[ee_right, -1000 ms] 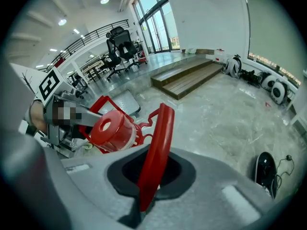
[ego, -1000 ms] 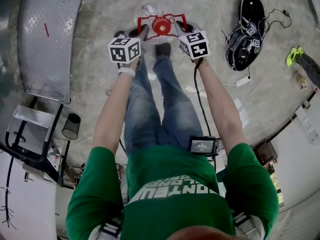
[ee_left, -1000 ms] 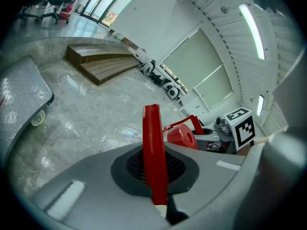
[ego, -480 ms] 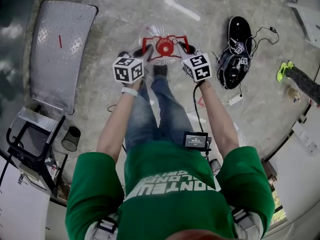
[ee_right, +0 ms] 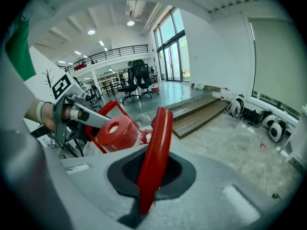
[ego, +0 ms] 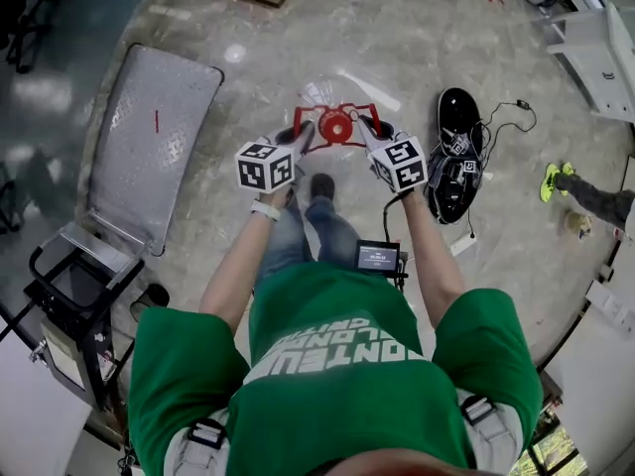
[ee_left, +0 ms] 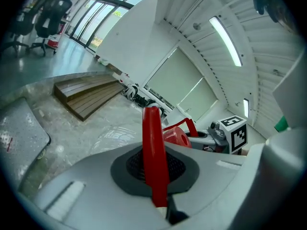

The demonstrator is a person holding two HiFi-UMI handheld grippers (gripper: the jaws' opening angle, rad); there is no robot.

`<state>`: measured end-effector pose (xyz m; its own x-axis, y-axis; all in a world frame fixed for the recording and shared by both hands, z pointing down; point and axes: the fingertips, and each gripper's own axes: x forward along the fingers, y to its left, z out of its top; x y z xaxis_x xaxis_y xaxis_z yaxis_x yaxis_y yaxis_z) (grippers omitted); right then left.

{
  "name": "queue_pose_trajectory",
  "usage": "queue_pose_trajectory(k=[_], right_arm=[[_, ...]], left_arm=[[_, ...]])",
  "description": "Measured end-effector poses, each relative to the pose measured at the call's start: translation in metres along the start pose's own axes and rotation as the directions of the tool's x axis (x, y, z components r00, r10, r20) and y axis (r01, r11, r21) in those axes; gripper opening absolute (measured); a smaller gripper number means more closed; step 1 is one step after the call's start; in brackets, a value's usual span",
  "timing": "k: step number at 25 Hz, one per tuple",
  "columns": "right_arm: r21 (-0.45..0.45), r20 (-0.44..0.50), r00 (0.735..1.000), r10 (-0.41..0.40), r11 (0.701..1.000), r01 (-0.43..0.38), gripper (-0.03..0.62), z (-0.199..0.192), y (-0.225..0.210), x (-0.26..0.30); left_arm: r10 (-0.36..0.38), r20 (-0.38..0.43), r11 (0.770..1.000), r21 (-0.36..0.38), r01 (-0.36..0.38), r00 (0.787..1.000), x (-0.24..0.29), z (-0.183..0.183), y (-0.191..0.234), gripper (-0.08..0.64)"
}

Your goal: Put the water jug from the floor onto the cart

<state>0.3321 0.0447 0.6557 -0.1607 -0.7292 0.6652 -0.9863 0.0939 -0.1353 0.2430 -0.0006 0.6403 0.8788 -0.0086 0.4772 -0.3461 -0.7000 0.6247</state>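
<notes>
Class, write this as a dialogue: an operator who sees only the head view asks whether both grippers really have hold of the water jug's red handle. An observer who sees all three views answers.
Operator: From above I can't see the jaws. Is the left gripper gripping anything?
Observer: Yes. The left gripper view shows its jaws shut on a red bar of the handle of the water jug. The bar stands nearly upright between them.
Operator: And the right gripper?
Observer: The right gripper view shows its jaws shut on the handle's other bar, which leans slightly to the right.
</notes>
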Motion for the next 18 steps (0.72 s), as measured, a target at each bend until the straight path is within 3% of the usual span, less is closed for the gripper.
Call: queue_pose_trajectory(k=[9, 18], right_arm=[[-0.089, 0.13, 0.991, 0.01, 0.996, 0.001, -0.006, 0.076, 0.01, -0.076], [-0.179, 0.156, 0.986, 0.067, 0.983, -0.038, -0.006, 0.102, 0.023, -0.092]], left_arm=[[-0.026, 0.096, 0.997, 0.081, 0.019, 0.995, -0.044, 0.059, -0.072, 0.014], [0.008, 0.167, 0.995, 0.094, -0.024, 0.986, -0.066, 0.071, -0.09, 0.015]])
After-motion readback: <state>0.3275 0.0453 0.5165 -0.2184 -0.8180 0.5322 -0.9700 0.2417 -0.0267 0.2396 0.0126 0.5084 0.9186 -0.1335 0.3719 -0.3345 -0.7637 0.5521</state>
